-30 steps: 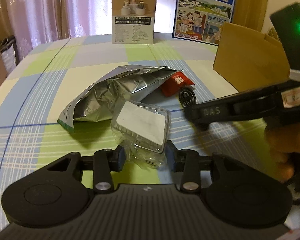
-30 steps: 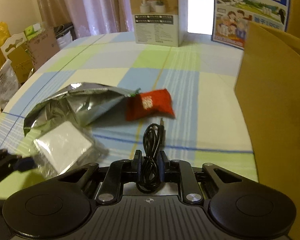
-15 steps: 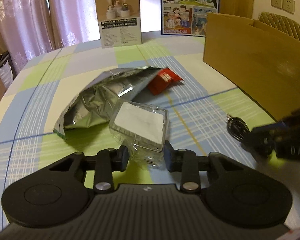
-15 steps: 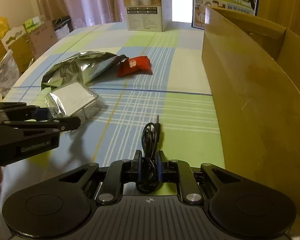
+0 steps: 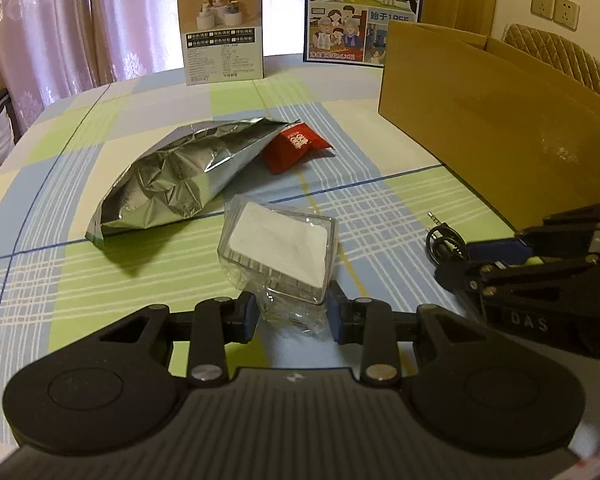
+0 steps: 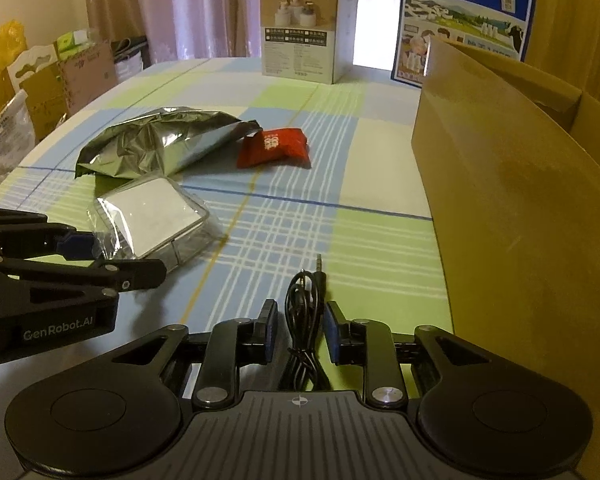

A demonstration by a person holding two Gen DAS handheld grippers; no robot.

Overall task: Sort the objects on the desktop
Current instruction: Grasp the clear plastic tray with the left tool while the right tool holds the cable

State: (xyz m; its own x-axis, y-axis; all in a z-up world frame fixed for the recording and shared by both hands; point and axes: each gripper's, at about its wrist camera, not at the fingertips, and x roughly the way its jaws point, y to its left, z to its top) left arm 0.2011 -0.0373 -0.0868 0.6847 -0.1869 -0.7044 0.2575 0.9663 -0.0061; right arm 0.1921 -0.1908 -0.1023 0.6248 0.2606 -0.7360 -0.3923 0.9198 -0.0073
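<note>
The left gripper [image 5: 292, 318] has its jaws drawn in on a clear, crinkly plastic packet with a flat white pad inside [image 5: 278, 250], low in the middle of the left wrist view; the blue pads press the loose film at the near end. That packet looks light and stiff across the pad but slippery in its wrap (a hold on film alone may slide), so a grip on the firm edge seems safer.

The right gripper [image 6: 298, 332] has its jaws parting slightly, and the thin black coiled audio cable with a metal plug [image 6: 304, 312] lies between them at lower centre of the right wrist view; whether the pads now touch it is hard to tell. The cable is limp and light and best taken across the bundled loops.

The open brown cardboard box [image 6: 520, 208] fills the right of the frame on the checked worktop [image 6: 380, 240].
</note>
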